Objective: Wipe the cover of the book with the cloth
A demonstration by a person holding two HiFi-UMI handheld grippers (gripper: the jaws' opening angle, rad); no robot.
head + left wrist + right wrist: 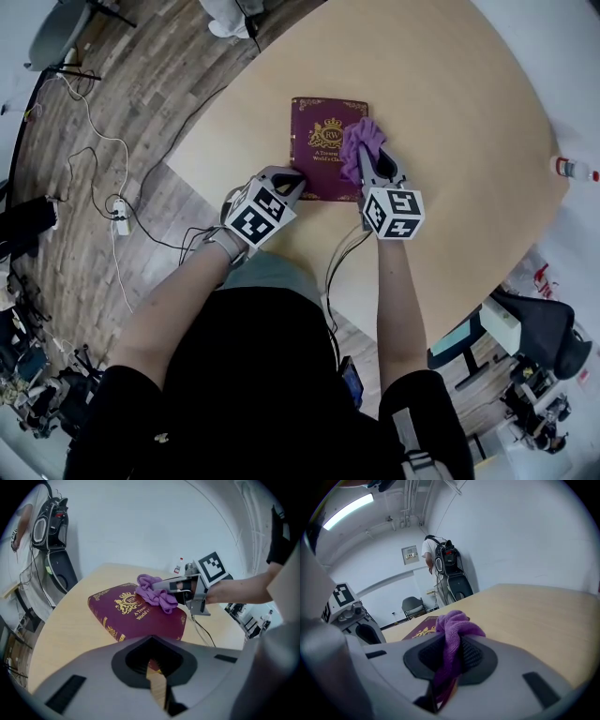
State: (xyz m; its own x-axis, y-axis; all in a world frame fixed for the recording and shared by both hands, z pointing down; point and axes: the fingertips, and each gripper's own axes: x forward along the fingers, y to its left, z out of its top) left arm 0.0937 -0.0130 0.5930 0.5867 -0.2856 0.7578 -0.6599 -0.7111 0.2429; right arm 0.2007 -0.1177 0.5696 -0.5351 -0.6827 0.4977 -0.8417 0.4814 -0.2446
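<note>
A maroon book with gold print lies flat on the round wooden table. My right gripper is shut on a purple cloth, and the bunched cloth rests on the right half of the cover. In the right gripper view the cloth is pinched between the jaws of that gripper, with the book just beyond. My left gripper sits at the book's near left corner with its jaws together. The left gripper view shows the book, the cloth and the right gripper ahead of the left gripper.
A small bottle stands at the table's right edge. Cables and a power strip lie on the wooden floor to the left. A chair and a person are by the far wall.
</note>
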